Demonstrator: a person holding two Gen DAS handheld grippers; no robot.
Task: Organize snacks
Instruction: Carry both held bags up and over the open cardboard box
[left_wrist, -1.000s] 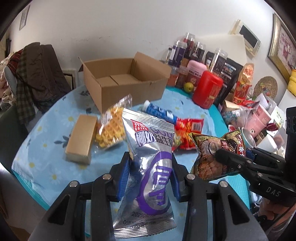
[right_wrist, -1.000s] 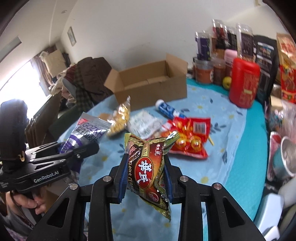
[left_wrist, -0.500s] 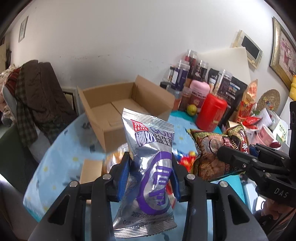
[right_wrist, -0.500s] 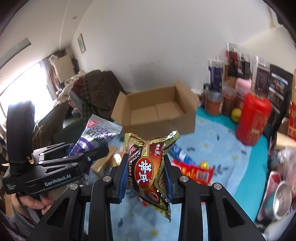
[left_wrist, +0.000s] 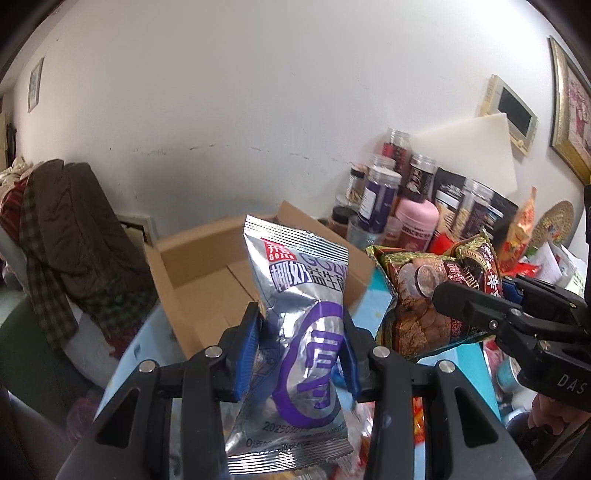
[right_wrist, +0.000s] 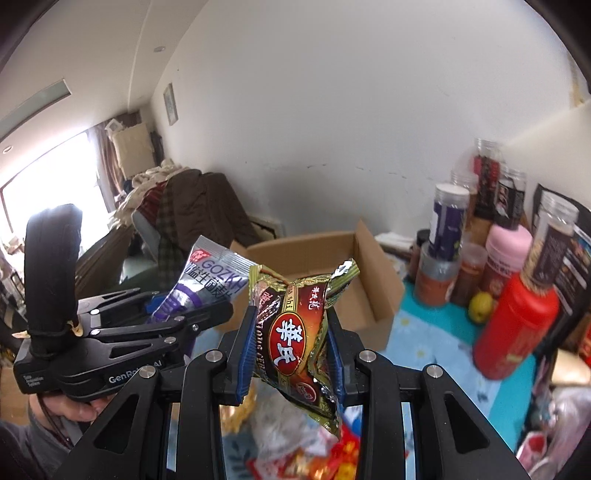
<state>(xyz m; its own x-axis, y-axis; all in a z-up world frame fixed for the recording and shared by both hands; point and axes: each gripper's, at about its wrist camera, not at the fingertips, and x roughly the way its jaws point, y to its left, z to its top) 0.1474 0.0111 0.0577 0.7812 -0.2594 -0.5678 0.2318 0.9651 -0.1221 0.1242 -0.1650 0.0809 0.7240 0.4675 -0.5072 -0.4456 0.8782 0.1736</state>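
My left gripper (left_wrist: 301, 349) is shut on a silver and purple snack packet (left_wrist: 303, 332), held upright in the air in front of the open cardboard box (left_wrist: 207, 280). My right gripper (right_wrist: 291, 349) is shut on a brown and gold snack packet (right_wrist: 295, 332), also lifted, just right of the left one. Each gripper shows in the other's view: the right one (left_wrist: 480, 306) with its packet (left_wrist: 417, 291), the left one (right_wrist: 177, 317) with its packet (right_wrist: 207, 280). The box (right_wrist: 369, 295) looks empty as far as I can see into it.
Jars, a pink canister (right_wrist: 506, 254), a red container (right_wrist: 517, 328) and a yellow-green fruit (right_wrist: 480, 306) crowd the table's far right. More snack packets (right_wrist: 332, 458) lie on the blue cloth below the grippers. A chair with clothes (left_wrist: 62, 229) stands at left.
Both grippers have risen and moved forward toward the box, still holding their packets. The snacks on the table have dropped out of sight below the fingers.
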